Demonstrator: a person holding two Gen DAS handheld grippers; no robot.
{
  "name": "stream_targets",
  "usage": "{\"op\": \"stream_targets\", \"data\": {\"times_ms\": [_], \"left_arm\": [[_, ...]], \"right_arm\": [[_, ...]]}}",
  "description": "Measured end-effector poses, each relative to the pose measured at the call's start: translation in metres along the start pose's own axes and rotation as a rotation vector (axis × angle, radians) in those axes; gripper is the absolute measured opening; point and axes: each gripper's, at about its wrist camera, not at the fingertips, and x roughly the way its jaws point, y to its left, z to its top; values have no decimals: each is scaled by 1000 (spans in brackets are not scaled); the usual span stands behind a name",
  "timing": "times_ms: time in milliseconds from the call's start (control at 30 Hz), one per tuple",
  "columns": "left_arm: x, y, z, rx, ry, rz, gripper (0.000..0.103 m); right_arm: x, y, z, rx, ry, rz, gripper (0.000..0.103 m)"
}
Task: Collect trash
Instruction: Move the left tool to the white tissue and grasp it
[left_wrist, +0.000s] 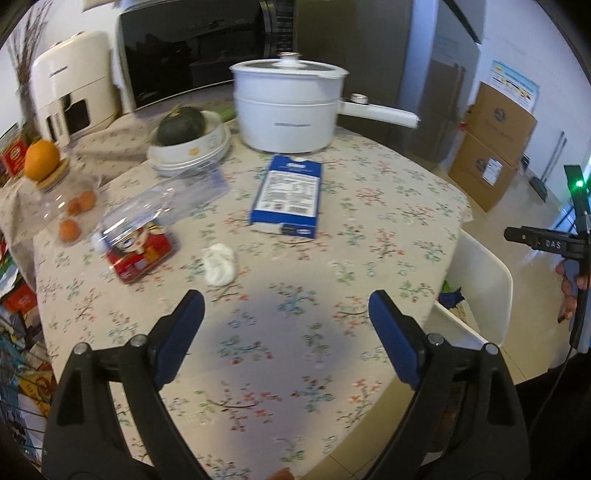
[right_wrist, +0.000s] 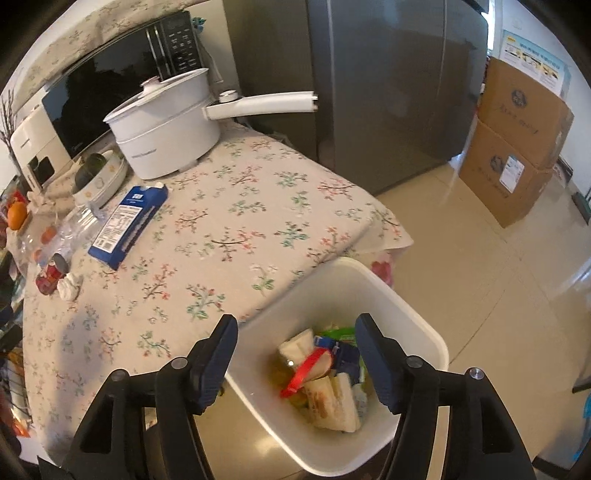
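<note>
On the floral tablecloth (left_wrist: 369, 206) lie a crumpled white tissue (left_wrist: 219, 264) (right_wrist: 69, 286), a red drink can (left_wrist: 142, 253) (right_wrist: 50, 275) on its side, a clear plastic bottle (left_wrist: 173, 197) (right_wrist: 74, 225) and a flat blue carton (left_wrist: 286, 195) (right_wrist: 127, 223). My left gripper (left_wrist: 286, 306) hovers open over bare cloth, just short of the tissue, with nothing between its fingers. My right gripper (right_wrist: 295, 321) is open and empty above the white bin (right_wrist: 369, 280) (left_wrist: 484, 273) at the table's right edge. Wrappers and packets (right_wrist: 325, 373) lie inside the bin.
A white lidded pot (left_wrist: 288, 107) with a long handle stands at the back, beside a bowl holding a dark squash (left_wrist: 181, 127). An orange (left_wrist: 41, 155) sits on a clear jar at the left. A microwave, a grey fridge (right_wrist: 388, 92) and cardboard boxes (right_wrist: 517, 147) stand behind.
</note>
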Motion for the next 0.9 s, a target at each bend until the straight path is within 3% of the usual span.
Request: {"op": "stream_targets", "data": {"times_ms": [233,533,733,833,900], "left_arm": [[8,49,1,-72,21,55,90],[37,131,-9,-272,92,149,90],[57,151,-6,-428,82,96,90],[75,134,0,-401,115,46,85],[90,117,4,-359,145,17,76]], "right_arm": [[8,34,12,-32,0,29,73],[22,91,30,-85,15,121,77],[33,125,39,-125,23,146,78],[40,140,42,-149,28,142,78],[44,146,43,-148,36,157,78]]}}
